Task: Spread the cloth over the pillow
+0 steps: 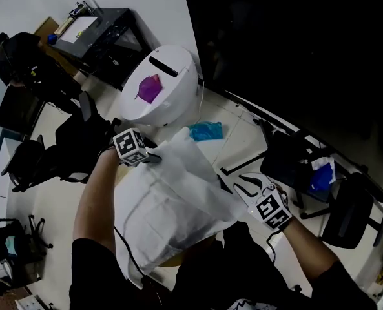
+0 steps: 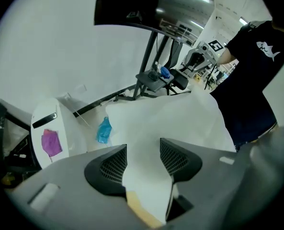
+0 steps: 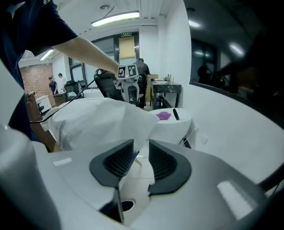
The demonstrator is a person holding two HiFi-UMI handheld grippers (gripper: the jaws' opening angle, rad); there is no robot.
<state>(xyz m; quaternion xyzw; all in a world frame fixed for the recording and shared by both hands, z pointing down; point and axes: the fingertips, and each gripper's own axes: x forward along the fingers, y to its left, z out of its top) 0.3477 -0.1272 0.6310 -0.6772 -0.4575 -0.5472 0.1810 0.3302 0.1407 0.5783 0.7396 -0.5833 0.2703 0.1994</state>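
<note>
A white cloth [image 1: 172,199] lies draped over a bulky shape in front of me; the pillow under it is hidden and I cannot tell it apart from the cloth. My left gripper [image 1: 155,157] is at the cloth's far left corner. In the left gripper view the cloth [image 2: 180,119] runs between the wide-set jaws of the left gripper [image 2: 143,150], which are open around it. My right gripper [image 1: 238,185] is at the cloth's right edge. In the right gripper view a corner of the cloth [image 3: 98,119] sits in the narrow gap of the right gripper [image 3: 141,150].
A white round unit [image 1: 172,76] with a purple thing [image 1: 149,88] on it stands beyond the cloth. A teal bag [image 1: 206,131] lies on the floor beside it. Black office chairs [image 1: 294,160] are at the right and left, and a black machine [image 1: 94,34] is at the far left.
</note>
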